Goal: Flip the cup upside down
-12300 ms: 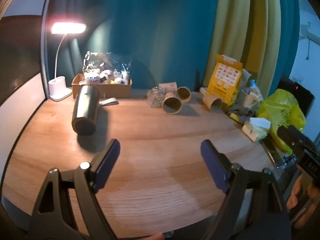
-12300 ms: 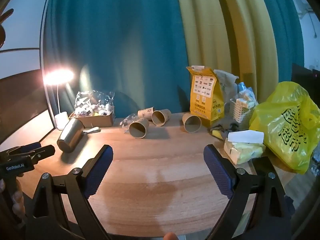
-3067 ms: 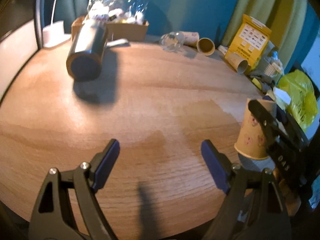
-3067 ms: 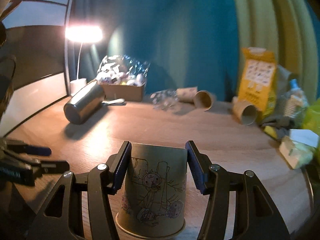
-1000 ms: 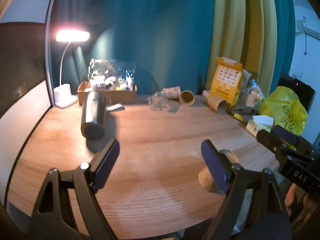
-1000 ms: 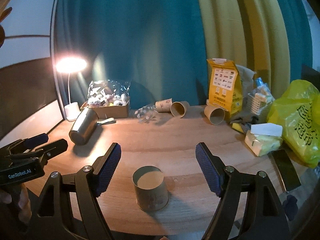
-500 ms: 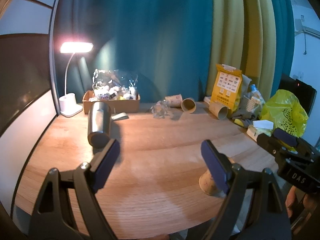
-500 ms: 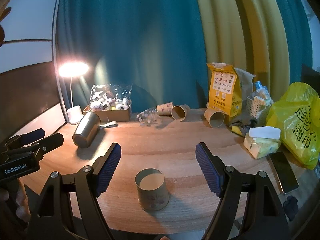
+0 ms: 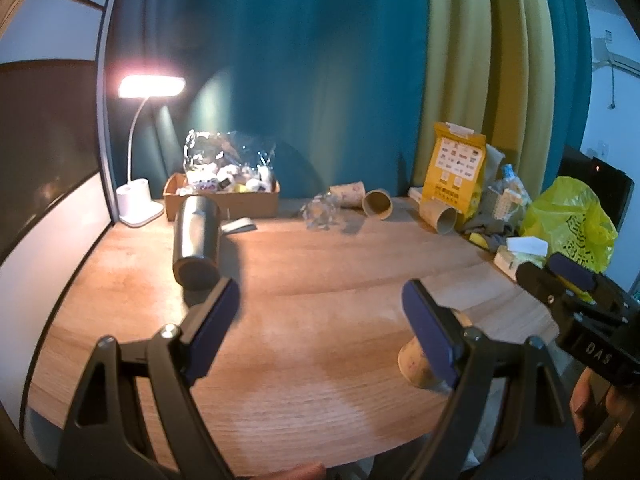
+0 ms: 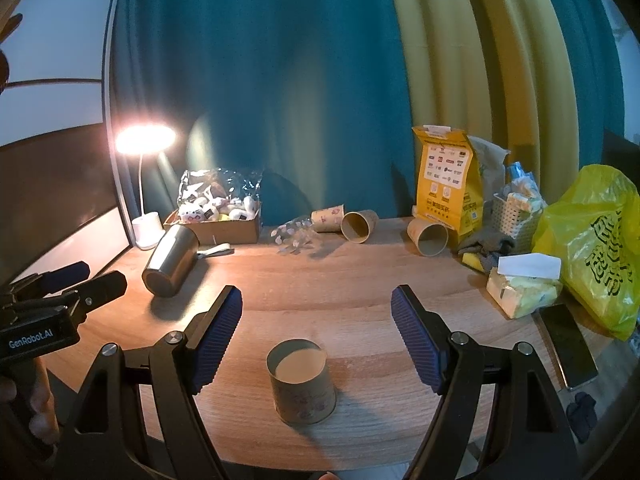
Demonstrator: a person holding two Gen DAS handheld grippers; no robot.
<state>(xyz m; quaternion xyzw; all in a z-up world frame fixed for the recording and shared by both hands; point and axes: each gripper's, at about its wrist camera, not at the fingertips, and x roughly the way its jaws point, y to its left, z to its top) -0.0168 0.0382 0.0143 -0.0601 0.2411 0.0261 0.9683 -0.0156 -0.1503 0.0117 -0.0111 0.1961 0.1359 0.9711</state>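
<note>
A brown paper cup with cartoon prints stands upside down on the wooden table, base up, near the front edge. My right gripper is open and empty, held above and behind the cup with a finger on each side and apart from it. In the left wrist view the cup shows partly behind my right finger. My left gripper is open and empty over the table's front middle. The right gripper's body also shows in the left wrist view.
A steel tumbler lies on its side at the left. Other paper cups lie at the back. A cardboard box of snacks, a desk lamp, a yellow packet, a tissue pack, a yellow bag and a phone are around.
Both grippers have drawn back and risen slightly over the last second; the cup stays put, upside down. Three seconds ago the right gripper held it; now it is released.
</note>
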